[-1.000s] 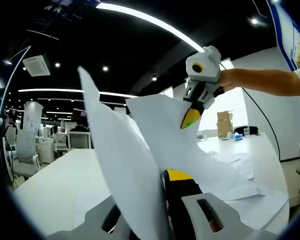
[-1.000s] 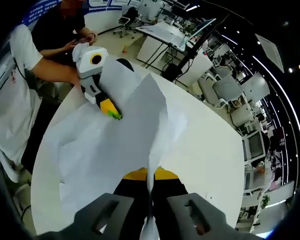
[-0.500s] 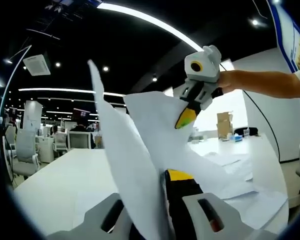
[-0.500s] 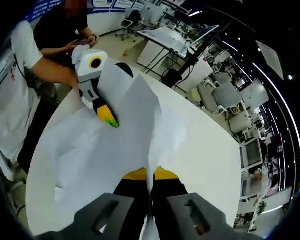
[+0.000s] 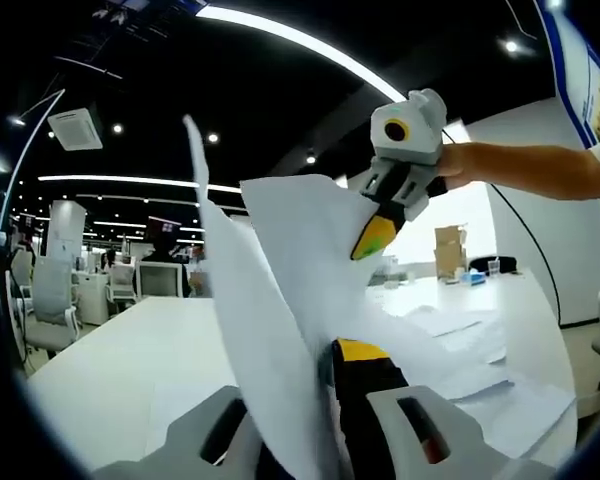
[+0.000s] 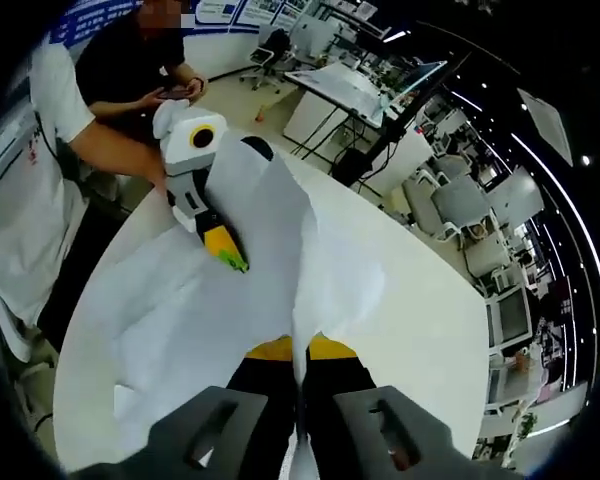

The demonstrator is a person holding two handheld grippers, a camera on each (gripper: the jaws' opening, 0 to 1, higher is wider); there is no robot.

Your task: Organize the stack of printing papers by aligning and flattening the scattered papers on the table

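Several white printing papers (image 5: 290, 270) are held up in a loose bundle above the white table (image 5: 110, 350). My left gripper (image 5: 320, 370) is shut on their lower edge, one yellow-tipped finger showing beside the sheet. My right gripper (image 5: 375, 240), held by a hand, is shut on the upper corner of the same bundle. In the right gripper view, the papers (image 6: 210, 310) spread out over the table (image 6: 430, 300) from my right gripper (image 6: 300, 352). The left gripper (image 6: 227, 257) pinches their far side. More sheets (image 5: 490, 370) lie loose on the table.
A person in a white shirt (image 6: 20, 200) stands at the table's edge, with another person (image 6: 130, 60) behind. A cardboard box (image 5: 447, 245) sits at the far end of the table. Office chairs (image 5: 50, 300) and desks (image 6: 350, 90) surround it.
The tall upright sheet has swung a little to the right in the left gripper view. Both grippers keep their hold, and the right gripper has tilted slightly.
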